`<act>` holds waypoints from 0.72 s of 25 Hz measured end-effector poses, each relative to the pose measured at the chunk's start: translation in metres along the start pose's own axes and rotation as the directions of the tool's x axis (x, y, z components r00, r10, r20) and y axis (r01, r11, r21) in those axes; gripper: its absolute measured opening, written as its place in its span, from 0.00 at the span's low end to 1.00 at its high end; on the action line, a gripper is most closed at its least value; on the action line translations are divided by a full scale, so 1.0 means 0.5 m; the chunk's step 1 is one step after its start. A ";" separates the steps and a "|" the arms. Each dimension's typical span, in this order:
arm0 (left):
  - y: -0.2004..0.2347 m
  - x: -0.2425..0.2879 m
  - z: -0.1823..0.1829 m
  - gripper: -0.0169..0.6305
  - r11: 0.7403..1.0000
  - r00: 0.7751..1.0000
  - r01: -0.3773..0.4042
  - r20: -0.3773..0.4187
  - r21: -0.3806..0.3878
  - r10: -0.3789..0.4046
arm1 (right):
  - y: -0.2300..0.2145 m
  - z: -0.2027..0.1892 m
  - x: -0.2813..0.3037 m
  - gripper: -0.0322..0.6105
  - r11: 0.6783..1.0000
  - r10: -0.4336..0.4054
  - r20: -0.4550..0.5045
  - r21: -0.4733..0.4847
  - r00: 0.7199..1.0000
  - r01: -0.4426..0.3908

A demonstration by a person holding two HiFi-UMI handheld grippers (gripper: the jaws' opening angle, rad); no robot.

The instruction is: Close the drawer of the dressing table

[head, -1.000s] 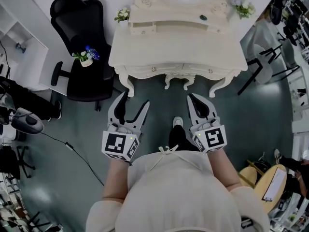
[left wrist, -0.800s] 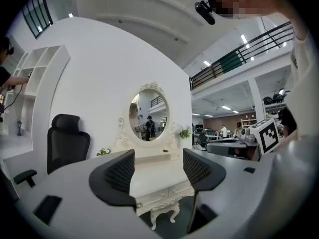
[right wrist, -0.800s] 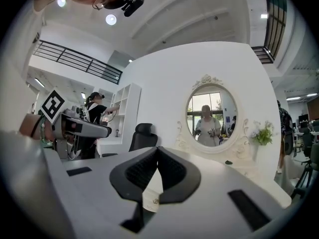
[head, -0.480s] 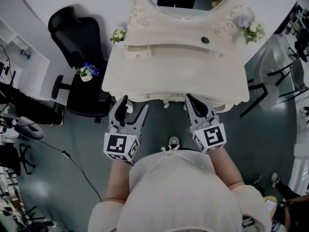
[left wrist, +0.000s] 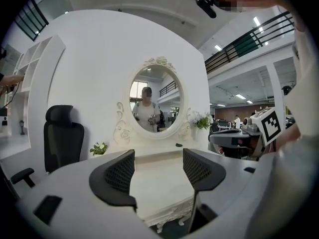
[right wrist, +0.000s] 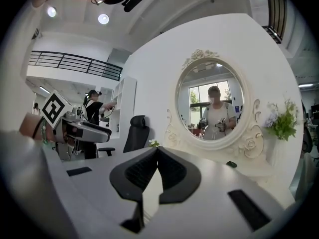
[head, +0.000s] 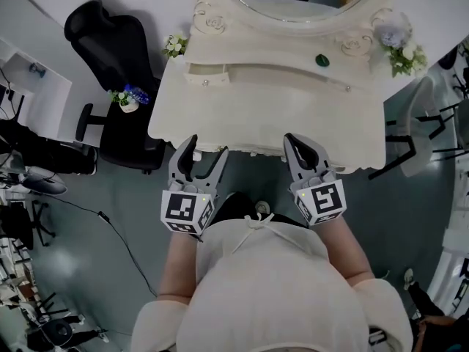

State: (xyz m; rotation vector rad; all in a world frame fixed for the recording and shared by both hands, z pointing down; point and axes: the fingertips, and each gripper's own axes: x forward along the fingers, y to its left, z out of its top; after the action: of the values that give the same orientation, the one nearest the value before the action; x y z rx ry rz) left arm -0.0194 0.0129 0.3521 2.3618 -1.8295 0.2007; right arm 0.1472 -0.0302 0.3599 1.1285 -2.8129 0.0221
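while the drawer (head: 205, 72) stood ajar, closing was not yet begun.
left gripper (head: 204, 147) was held spread, right gripper (head: 295, 141) clenched empty, both at the dressing table (head: 271, 116) front; drawer on its upper-left tier, untouched.

desk (head: 271, 108): cream white, carved scrolls
chair (head: 110, 39): black
floor (head: 73, 270): dark grey-green
left hand-held gripper (head: 205, 147): grey, black-and-white square markers
right hand-held gripper (head: 292, 141): grey, same markers
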 end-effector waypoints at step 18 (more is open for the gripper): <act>0.222 0.284 -0.151 0.50 0.999 0.984 -0.018 -0.176 -0.051 0.008 | -0.081 -0.119 0.330 0.06 0.996 0.052 -0.144 0.074 0.988 -0.042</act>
State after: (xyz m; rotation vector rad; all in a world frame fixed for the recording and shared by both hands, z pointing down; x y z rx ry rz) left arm -0.0927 -0.1341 0.4578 2.2201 -1.7470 0.3468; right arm 0.0625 -0.1700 0.4359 1.0290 -2.7277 0.2010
